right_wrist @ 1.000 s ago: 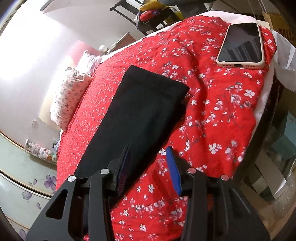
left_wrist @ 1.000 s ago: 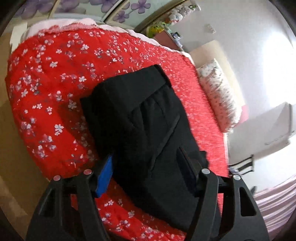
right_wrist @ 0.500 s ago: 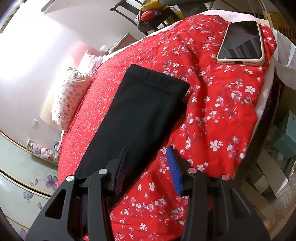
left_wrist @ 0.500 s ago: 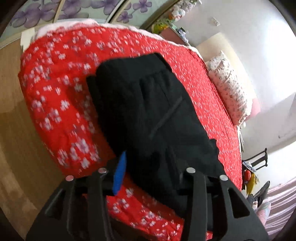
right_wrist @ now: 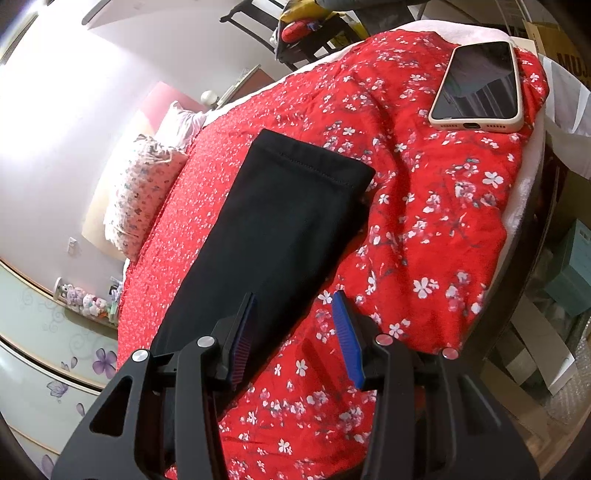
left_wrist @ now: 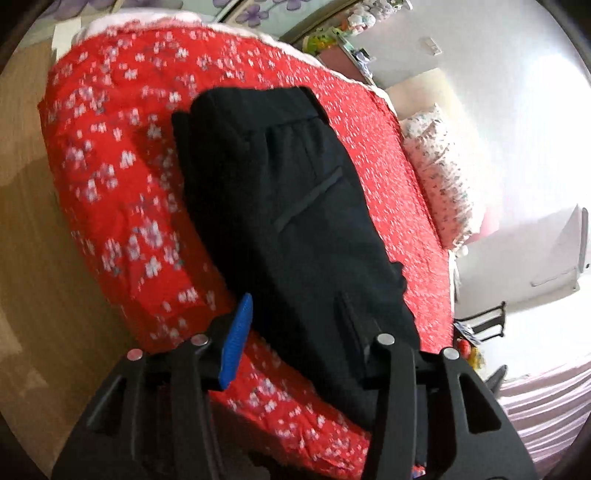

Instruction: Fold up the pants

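Note:
Black pants lie flat on a red flowered bedspread (left_wrist: 122, 184). The left wrist view shows their waistband end (left_wrist: 288, 184), with a pocket seam, near the bed's corner. My left gripper (left_wrist: 295, 299) hovers at the near side edge of that end, its jaws apart, with black cloth in the gap between the blue pad (left_wrist: 236, 332) and the dark finger. In the right wrist view, the hemmed leg end (right_wrist: 280, 221) stretches away from me. My right gripper (right_wrist: 294, 295) is open over the leg's right edge, one pad above the cloth and the other above the bedspread (right_wrist: 424, 221).
A phone (right_wrist: 480, 85) in a pale case lies on the bed's far right corner. A flowered pillow (left_wrist: 439, 177) sits at the head of the bed. Wooden floor (left_wrist: 26, 258) is left of the bed; boxes (right_wrist: 572, 273) stand on the right, and a dark chair (right_wrist: 295, 33) stands beyond.
My left gripper's jaws have narrowed, and it has shifted along the bed, so the waistband end now sits more centrally in its view. The right gripper has stayed put.

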Tool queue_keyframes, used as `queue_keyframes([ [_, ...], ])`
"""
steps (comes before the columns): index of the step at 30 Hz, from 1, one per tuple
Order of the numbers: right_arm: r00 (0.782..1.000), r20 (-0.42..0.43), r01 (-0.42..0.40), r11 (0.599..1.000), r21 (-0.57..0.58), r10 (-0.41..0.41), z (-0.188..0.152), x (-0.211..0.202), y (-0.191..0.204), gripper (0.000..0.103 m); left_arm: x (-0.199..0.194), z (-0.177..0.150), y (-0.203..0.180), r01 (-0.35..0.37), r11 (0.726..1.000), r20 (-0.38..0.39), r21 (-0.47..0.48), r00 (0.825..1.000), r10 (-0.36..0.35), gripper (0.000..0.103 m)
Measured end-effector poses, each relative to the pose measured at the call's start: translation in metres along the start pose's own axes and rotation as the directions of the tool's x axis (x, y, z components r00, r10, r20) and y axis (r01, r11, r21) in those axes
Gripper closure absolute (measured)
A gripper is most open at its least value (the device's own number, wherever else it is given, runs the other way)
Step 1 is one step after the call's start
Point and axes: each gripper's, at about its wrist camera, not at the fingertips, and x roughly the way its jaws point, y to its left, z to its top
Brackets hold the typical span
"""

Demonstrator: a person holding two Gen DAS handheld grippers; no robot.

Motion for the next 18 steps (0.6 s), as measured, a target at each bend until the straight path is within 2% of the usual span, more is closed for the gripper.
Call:
queue_keyframes([
  [8,1.0,-0.003,-0.004,1.0,-0.008,0.004,0.001,0.0,0.007,0.059,0.019,0.001,-0.005,0.044,0.999,-0.024,-0.01,0.999,-0.044,0.058],
  [11,1.0,-0.001,-0.003,1.0,0.001,0.003,0.002,-0.001,0.005,0.059,0.029,0.01,-0.002,0.083,0.995,-0.023,-0.058,0.996,-0.085,0.058],
  [12,1.0,0.0,-0.002,1.0,0.002,0.002,0.002,-0.001,0.004,0.059,0.03,0.012,-0.001,0.088,0.994,-0.013,-0.071,0.996,-0.09,0.066],
  [13,1.0,0.002,-0.001,1.0,0.001,0.001,0.002,-0.002,0.003,0.059,0.031,0.013,-0.001,0.086,0.994,0.0,-0.071,0.996,-0.086,0.083],
  [14,1.0,0.003,0.002,1.0,-0.001,-0.002,0.001,-0.002,0.003,0.059,0.032,0.016,-0.001,0.076,0.995,0.008,-0.064,0.997,-0.075,0.09],
  [15,1.0,0.004,0.002,1.0,-0.001,-0.002,0.001,-0.003,0.002,0.059,0.033,0.018,0.0,0.079,0.995,0.016,-0.056,0.997,-0.078,0.094],
  [18,1.0,0.008,0.001,1.0,0.0,-0.001,-0.001,-0.005,0.002,0.059,0.035,0.02,0.004,0.088,0.994,0.036,-0.058,0.996,-0.086,0.097],
])
